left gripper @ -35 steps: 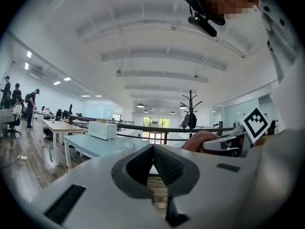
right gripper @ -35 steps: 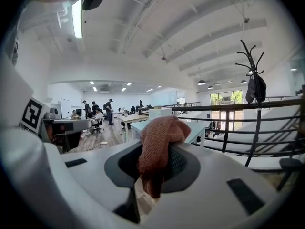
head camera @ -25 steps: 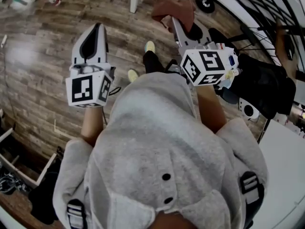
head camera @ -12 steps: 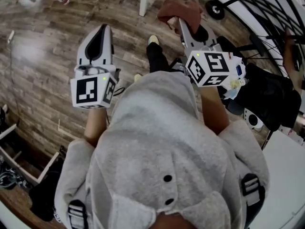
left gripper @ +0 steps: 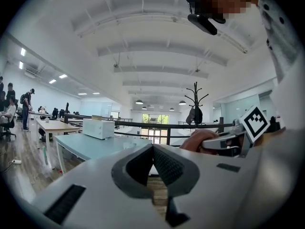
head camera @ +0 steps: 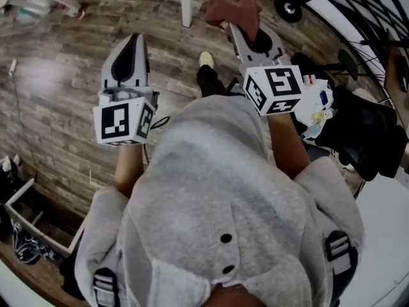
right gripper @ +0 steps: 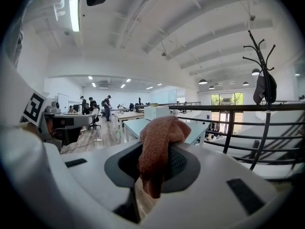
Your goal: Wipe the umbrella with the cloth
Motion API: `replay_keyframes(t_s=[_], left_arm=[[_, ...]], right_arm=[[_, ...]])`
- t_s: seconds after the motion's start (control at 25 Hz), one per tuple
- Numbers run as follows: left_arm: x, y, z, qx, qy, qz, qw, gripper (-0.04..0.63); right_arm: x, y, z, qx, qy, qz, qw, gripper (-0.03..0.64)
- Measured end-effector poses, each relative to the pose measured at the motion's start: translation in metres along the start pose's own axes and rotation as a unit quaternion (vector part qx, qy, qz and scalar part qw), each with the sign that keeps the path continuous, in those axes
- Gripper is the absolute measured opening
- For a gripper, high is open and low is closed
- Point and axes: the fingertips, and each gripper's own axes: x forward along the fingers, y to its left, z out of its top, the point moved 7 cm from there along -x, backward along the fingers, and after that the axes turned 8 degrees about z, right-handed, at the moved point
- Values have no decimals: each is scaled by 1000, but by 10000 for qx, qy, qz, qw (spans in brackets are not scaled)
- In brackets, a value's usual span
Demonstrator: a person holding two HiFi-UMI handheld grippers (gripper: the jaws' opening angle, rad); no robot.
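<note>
In the head view, your left tool (head camera: 132, 40) points away from you over the wooden floor (head camera: 57, 75). Its jaws are together with nothing between them. Your right tool (head camera: 234, 29) also points forward, and the reddish-brown cloth (head camera: 233, 8) is bunched at its tip. Each tool carries its marker cube, the left cube (head camera: 121, 121) and the right cube (head camera: 275, 88), close in front of your grey top (head camera: 211, 190). One yellow shoe (head camera: 206, 59) shows between the tools, and a white post (head camera: 186, 5) stands beyond it. A black fabric mass (head camera: 361, 130) sits at the right edge, well apart from the cloth. You cannot tell from here whether it is the umbrella.

In the left gripper view, your left tool (left gripper: 152, 148) is closed and empty, its two ribbed pads meeting. Beyond it a pale desk (left gripper: 90, 146) carries a white box (left gripper: 98, 128), with a dark railing (left gripper: 143, 124) and a coat stand (left gripper: 195, 104) behind. Your right tool (left gripper: 221, 141) shows at the right with the cloth (left gripper: 196, 138) at its tip.

In the right gripper view, your right tool (right gripper: 158, 157) is clamped on the cloth (right gripper: 159, 140), which bulges above the pads and hangs down below them. A railing (right gripper: 228, 108) and a coat stand (right gripper: 262, 80) are at the right.
</note>
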Motion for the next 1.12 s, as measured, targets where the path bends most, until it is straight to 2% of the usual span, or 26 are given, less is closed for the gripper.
replay_keyframes(t_s=[0.4, 0.72, 1.12], left_arm=[[107, 19, 9, -13, 353, 127, 9993, 15], [184, 17, 18, 78, 528, 245, 9983, 15], [263, 15, 33, 108, 580, 356, 9976, 15]], right_arm=[[83, -83, 19, 284, 224, 42, 9993, 74], [134, -148, 38, 226, 243, 167, 9993, 74], [186, -207, 53, 210, 348, 287, 9988, 74]])
